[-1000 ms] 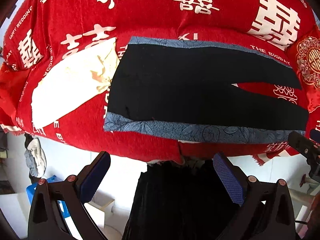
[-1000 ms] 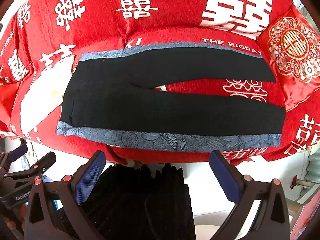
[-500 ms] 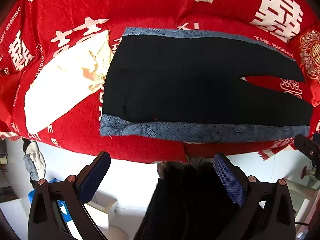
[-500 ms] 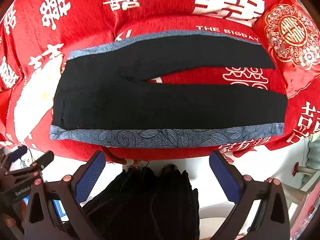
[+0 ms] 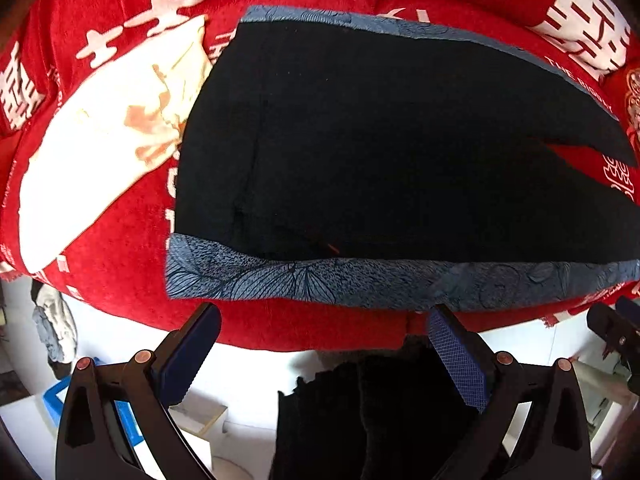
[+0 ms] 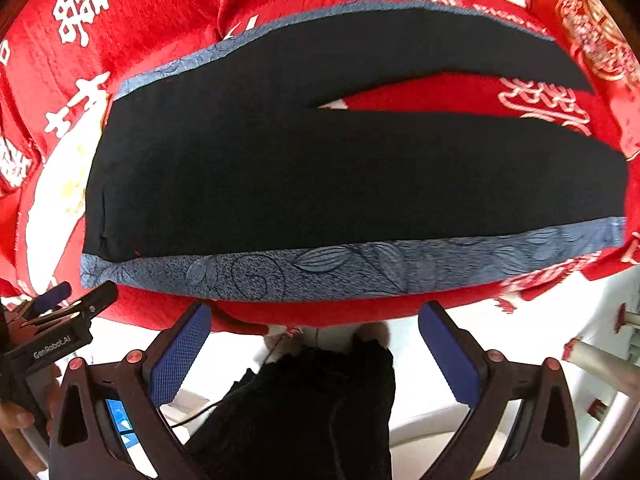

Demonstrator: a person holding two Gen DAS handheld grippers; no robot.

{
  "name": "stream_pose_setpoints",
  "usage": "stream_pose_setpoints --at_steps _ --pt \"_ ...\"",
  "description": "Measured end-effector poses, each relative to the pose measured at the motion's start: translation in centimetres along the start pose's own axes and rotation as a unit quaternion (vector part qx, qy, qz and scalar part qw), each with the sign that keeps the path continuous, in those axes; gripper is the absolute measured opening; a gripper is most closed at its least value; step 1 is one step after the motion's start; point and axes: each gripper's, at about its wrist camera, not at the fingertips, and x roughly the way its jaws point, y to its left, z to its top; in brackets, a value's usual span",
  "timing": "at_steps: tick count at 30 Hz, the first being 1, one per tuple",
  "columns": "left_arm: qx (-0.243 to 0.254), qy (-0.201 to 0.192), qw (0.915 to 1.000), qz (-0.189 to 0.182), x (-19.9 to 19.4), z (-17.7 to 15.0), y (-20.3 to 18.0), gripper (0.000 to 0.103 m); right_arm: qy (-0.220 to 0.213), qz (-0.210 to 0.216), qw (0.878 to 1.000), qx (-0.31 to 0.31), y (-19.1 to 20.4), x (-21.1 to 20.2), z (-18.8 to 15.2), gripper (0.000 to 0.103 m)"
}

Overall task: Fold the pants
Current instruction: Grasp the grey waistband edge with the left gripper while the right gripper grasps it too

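Nearest in the left wrist view, the left hand-held gripper [image 5: 324, 344] is held spread, nothing between its blue pads, just short of the bed's edge. The right hand-held gripper [image 6: 310, 340] is likewise spread and empty in its own view. The left one can also be seen there at 9 o'clock, held in a hand [image 6: 16, 420].

Beyond them, the pants [image 6: 320, 176] are laid flat on the red bedspread [image 6: 160, 12], waistband toward 9 o'clock and the two legs parted toward 3 o'clock. A blue patterned side stripe [image 6: 360, 268] runs along the near edge. A cream cloth [image 5: 92, 140] lies at 9 o'clock, just beside the waistband.

The step in hand is judged to be the first grasp, since nothing has been folded yet. It would be done well if the near stripe were pinched at two well-spaced points, one near the waist and one toward the cuff, and the near leg carried over onto the far one with edges matched. Only the pants layer should be caught, not the bedspread beneath.

A blue bin [image 5: 56, 400] is glimpsed on the floor at 7 o'clock; its contents cannot be told.
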Motion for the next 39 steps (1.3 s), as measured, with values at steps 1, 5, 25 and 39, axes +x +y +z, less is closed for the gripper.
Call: stream_pose_setpoints --at_steps 1,5,25,39 --pt "-0.002 -0.002 1.0000 -0.003 0.3 0.0 0.1 0.103 -0.001 0.010 1.000 0.004 -0.2 0.4 0.0 0.103" --pt "-0.017 -0.009 0.9995 -0.023 1.7 -0.3 0.5 0.103 -0.001 0.067 0.997 0.040 -1.9 2.2 -0.4 0.103" --pt "-0.144 -0.011 0.9722 -0.184 8.0 -3.4 6.3 0.103 0.026 0.328 0.927 0.182 -9.1 11.3 -3.6 0.064" --pt "-0.151 -0.010 0.9612 -0.231 8.3 -2.4 5.9 0.103 -0.017 0.443 0.870 0.217 -11.1 12.6 -3.8 0.064"
